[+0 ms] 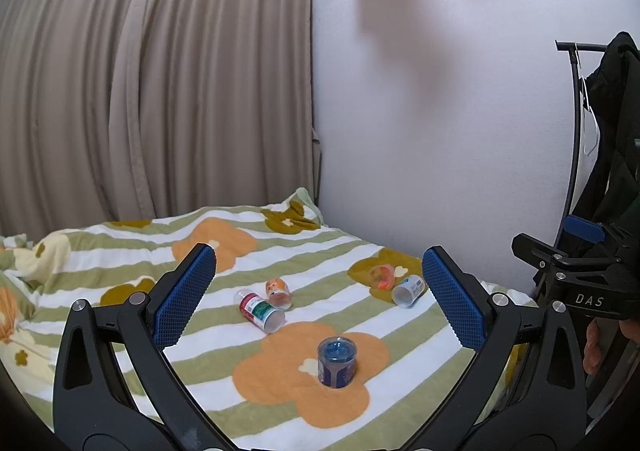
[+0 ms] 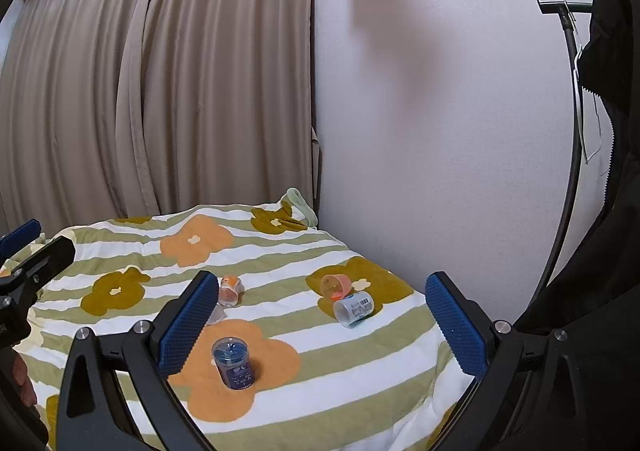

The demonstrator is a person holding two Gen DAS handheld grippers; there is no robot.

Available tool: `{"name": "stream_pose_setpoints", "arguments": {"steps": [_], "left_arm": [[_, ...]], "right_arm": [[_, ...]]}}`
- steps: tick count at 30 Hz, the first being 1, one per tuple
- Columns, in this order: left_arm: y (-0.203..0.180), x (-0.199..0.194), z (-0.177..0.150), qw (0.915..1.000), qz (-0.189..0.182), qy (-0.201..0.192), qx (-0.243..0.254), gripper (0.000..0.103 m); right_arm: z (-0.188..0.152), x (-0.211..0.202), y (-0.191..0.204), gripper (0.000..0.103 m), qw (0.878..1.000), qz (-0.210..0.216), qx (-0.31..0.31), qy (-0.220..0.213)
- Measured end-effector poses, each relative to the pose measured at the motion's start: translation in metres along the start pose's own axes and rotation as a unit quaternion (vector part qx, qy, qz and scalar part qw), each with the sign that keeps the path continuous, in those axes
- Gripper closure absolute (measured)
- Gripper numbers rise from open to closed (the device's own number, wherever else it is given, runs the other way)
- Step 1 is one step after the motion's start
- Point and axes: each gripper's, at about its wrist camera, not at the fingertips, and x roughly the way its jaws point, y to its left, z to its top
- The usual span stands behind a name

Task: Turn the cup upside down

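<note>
Several small cups lie on a flower-patterned blanket (image 1: 120,251). A blue cup (image 1: 336,361) stands on an orange flower; it also shows in the right wrist view (image 2: 233,362). A red and green cup (image 1: 261,310) lies on its side, with an orange cup (image 1: 278,292) behind it. A white and blue cup (image 1: 408,290) and a clear orange cup (image 1: 382,275) lie at the right. My left gripper (image 1: 320,291) is open and empty above the blue cup. My right gripper (image 2: 320,315) is open and empty, held above the blanket.
Beige curtains (image 1: 140,91) hang behind the bed and a white wall (image 1: 440,131) bounds it on the right. A black clothes rack (image 1: 576,131) with a dark jacket (image 2: 616,131) stands at the far right.
</note>
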Motion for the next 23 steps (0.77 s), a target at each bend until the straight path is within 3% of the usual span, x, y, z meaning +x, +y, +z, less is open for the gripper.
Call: {"name": "stream_pose_setpoints", "arguments": {"steps": [13, 23], "left_arm": [[0.003, -0.002, -0.002, 0.9997, 0.02, -0.003, 0.011, 0.0], [0.008, -0.014, 0.001, 0.9992, 0.021, -0.035, 0.003, 0.0]], "right_arm": [[-0.002, -0.003, 0.002, 0.0, 1.0, -0.002, 0.005, 0.001], [0.0, -0.006, 0.002, 0.0, 1.0, 0.0, 0.004, 0.004]]}}
